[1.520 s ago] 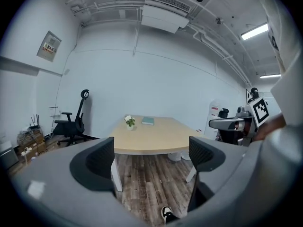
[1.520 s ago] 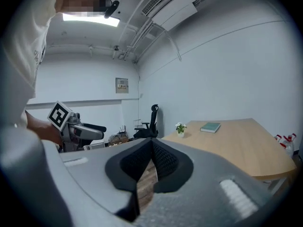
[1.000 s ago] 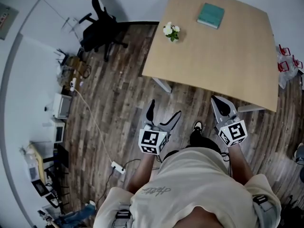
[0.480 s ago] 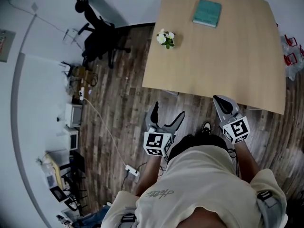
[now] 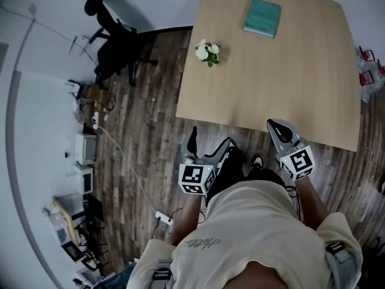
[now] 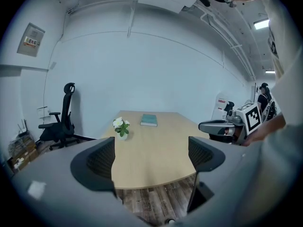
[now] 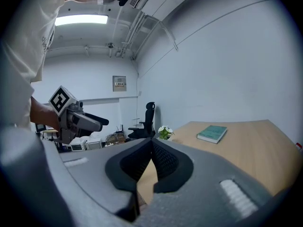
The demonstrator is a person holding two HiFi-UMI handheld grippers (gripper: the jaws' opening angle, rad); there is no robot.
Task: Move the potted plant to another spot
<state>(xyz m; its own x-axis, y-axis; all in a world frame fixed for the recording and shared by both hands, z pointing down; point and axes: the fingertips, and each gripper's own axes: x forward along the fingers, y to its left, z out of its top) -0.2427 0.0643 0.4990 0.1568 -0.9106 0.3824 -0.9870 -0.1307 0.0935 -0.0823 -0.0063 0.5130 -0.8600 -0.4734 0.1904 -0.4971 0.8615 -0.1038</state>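
A small potted plant (image 5: pixel 206 52) with white flowers stands near the far left corner of the wooden table (image 5: pixel 283 83); it also shows as the plant (image 6: pixel 121 126) in the left gripper view and the plant (image 7: pixel 165 132) in the right gripper view. My left gripper (image 5: pixel 209 144) is open and empty, held over the floor just short of the table's near edge. My right gripper (image 5: pixel 280 129) is shut with nothing in it, at the table's near edge. Both are far from the plant.
A teal book (image 5: pixel 262 17) lies on the table beyond the plant. A black office chair (image 5: pixel 117 41) stands left of the table. Boxes, cables and a power strip (image 5: pixel 163 217) clutter the floor along the left wall. Red items (image 5: pixel 368 71) sit at the right.
The view has shifted as the person stepped toward the table; the table's near edge now lies closer to both grippers. The plant and book have not moved.
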